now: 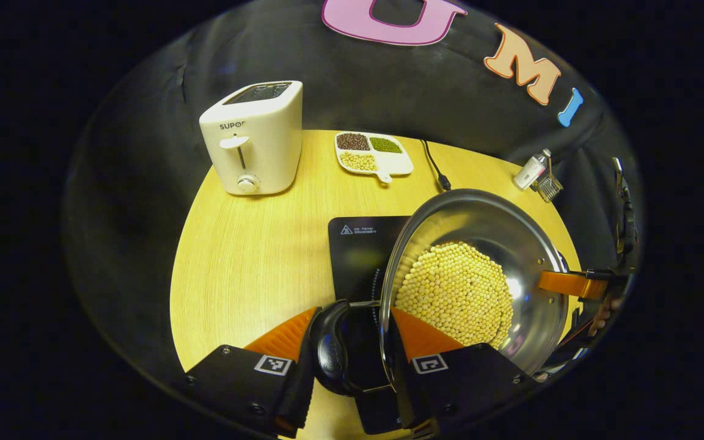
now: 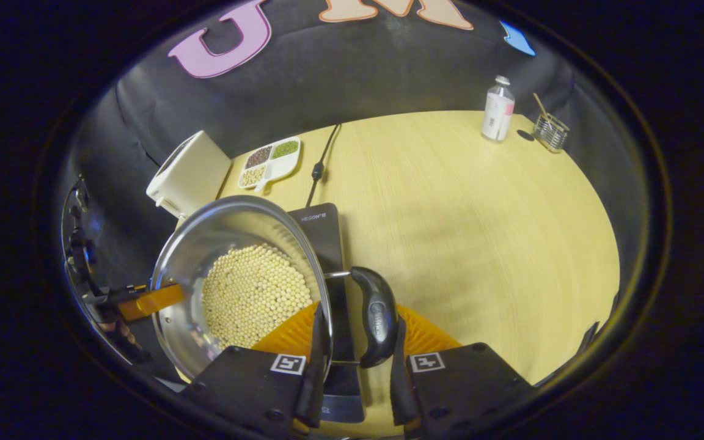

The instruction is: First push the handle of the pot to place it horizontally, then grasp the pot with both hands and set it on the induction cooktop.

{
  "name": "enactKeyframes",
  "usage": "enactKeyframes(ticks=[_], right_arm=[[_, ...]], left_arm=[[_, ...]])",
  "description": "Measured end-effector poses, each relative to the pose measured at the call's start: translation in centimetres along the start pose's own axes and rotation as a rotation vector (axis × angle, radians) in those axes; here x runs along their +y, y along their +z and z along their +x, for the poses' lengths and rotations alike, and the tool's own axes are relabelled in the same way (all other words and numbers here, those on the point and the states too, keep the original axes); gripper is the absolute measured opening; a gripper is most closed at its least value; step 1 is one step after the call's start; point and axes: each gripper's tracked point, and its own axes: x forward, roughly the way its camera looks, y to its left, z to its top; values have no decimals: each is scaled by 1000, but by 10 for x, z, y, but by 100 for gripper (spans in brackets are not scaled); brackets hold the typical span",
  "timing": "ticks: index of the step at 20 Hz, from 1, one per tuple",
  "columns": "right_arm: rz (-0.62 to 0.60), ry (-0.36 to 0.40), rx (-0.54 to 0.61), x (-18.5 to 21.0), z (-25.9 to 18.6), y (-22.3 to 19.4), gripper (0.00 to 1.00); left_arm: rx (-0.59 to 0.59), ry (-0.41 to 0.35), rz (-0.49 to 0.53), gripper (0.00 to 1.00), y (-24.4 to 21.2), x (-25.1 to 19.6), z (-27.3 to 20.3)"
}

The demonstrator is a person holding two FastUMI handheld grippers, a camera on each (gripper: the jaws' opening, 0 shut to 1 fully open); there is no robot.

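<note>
A steel pot (image 1: pixel 529 244) holding yellow beans (image 1: pixel 456 293) hangs over the black induction cooktop (image 1: pixel 358 250) on the wooden table. My left gripper (image 1: pixel 352 321) is shut on one black side handle (image 1: pixel 332 348), one finger outside the handle and one inside the rim. In the right gripper view my right gripper (image 2: pixel 358 333) is shut on the opposite black handle (image 2: pixel 376 315) of the pot (image 2: pixel 205 244), with the cooktop (image 2: pixel 321 229) beneath. Each view shows the other gripper at the pot's far rim: the right gripper (image 1: pixel 578 284) and the left gripper (image 2: pixel 147 302).
A white toaster (image 1: pixel 254 143) stands at the back left. A divided dish of beans (image 1: pixel 373 153) and a black cable (image 1: pixel 434 165) lie behind the cooktop. A small bottle (image 2: pixel 498 110) and a wire holder (image 2: pixel 550 131) stand at the table's far edge.
</note>
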Motion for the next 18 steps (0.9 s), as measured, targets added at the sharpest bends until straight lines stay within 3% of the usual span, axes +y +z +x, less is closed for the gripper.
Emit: enactKeyframes(ticks=[5,6,9,10,11,13,17,18], right_arm=[[11,-2,-2,8,4,7,47],[9,-3,-1,8,3,8,41],[12,3,-15,5,-1,9,56],[23,17,-29,6,-6,15,55],[31,23,-37,7,-9,17,67],[31,23,-28,3,-14,16,68],[9,33,-56,0,-28,16,90],[5,41,-62,-1,-33,15,91]], left_arm=[[-34,11,17,62,6,9,6],[-35,9,15,62,6,9,6],[-24,41,59,68,0,12,7],[-49,63,92,71,4,13,5],[-77,85,126,79,8,14,3],[-102,104,166,85,10,12,-1],[-165,167,143,89,20,20,-17],[-196,175,144,89,25,19,-23]])
